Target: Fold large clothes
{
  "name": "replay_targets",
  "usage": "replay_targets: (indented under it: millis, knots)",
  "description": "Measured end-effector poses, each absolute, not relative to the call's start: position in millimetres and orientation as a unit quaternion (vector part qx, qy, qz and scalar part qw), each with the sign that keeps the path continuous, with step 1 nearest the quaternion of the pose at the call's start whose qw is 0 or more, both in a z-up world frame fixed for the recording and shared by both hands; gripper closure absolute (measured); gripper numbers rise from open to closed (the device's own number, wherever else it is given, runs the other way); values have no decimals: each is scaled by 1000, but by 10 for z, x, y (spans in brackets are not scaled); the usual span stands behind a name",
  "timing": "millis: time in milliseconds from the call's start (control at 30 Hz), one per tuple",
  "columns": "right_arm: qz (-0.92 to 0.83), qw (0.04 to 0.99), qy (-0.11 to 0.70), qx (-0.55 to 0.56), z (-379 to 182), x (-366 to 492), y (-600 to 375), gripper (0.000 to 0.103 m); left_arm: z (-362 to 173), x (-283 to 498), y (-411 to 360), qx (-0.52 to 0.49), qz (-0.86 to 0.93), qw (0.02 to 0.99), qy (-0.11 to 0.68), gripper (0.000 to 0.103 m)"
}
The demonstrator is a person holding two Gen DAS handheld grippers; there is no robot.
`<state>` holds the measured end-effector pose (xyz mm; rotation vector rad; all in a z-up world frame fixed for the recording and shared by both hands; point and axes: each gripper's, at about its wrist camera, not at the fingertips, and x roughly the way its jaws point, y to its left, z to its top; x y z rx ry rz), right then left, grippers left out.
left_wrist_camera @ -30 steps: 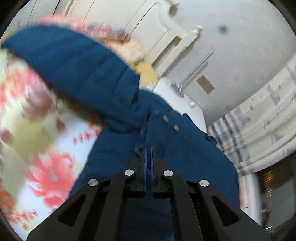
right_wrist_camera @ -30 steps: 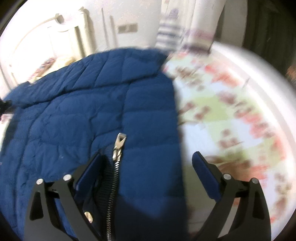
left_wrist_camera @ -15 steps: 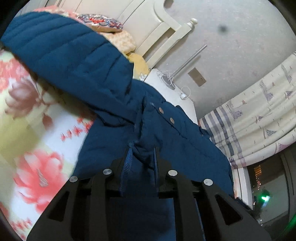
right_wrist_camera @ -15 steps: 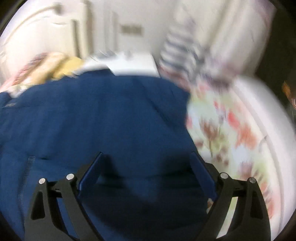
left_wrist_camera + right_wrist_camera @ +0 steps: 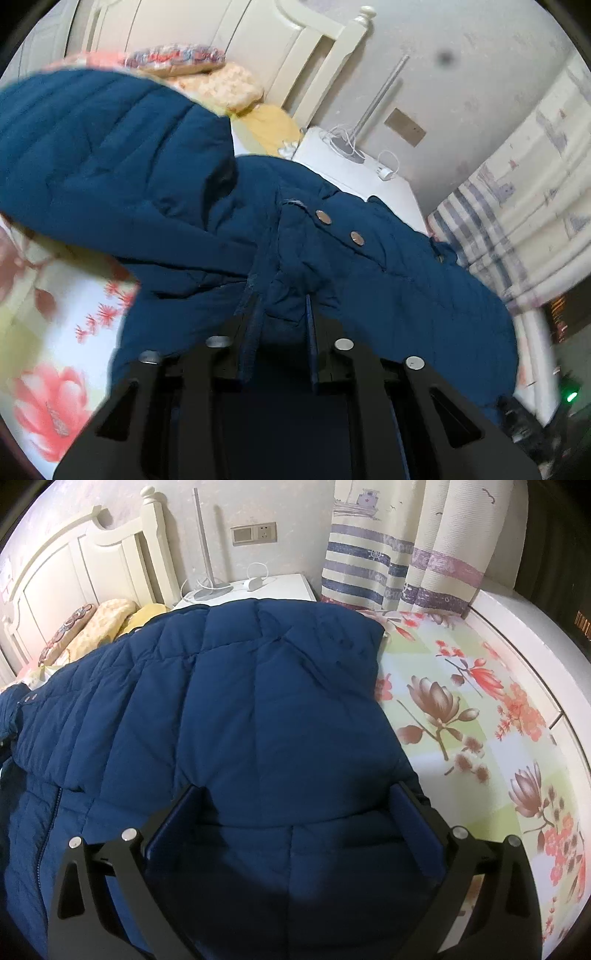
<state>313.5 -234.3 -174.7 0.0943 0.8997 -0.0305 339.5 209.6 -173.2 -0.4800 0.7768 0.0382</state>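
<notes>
A dark blue quilted jacket (image 5: 369,280) lies spread on the floral bed sheet (image 5: 55,332). My left gripper (image 5: 280,306) holds a bunched fold of it just below two metal snaps (image 5: 324,217), and its jaws are closing on that fabric. In the right wrist view the jacket (image 5: 258,701) fills the middle, its zipper (image 5: 55,830) at the lower left. My right gripper (image 5: 295,794) hovers over a smooth quilted panel with its jaws opening wide. The fabric lies under and between the pads, which do not press on it.
The bed sheet (image 5: 461,720) is bare to the right of the jacket, up to the bed's white edge (image 5: 517,635). Pillows (image 5: 92,624) lie against the cream headboard (image 5: 74,565). A white nightstand (image 5: 258,587) with a lamp base and cables stands by the striped curtain (image 5: 406,554).
My right gripper has moved off the zipper end onto the jacket's plain panel and spread wider. The left fingers, pressed together before, now hold a thicker bunch of jacket, and that hand has shifted.
</notes>
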Motion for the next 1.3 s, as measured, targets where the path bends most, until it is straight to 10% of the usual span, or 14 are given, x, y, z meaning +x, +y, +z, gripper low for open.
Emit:
replay_targets:
  millis: [567, 833, 1300]
  knots:
    - [-14, 899, 434, 49, -1732, 3162, -2348, 2, -1578, 2727, 2825, -394, 87, 865, 299, 99]
    - [-18, 898, 437, 41, -1735, 3175, -2334, 2, -1208, 2968, 1528, -104, 21, 941, 322, 97]
    - [54, 848, 504, -151, -1531, 1529, -2457, 3, -1747, 3292, 1459, -123, -6, 916, 383, 96]
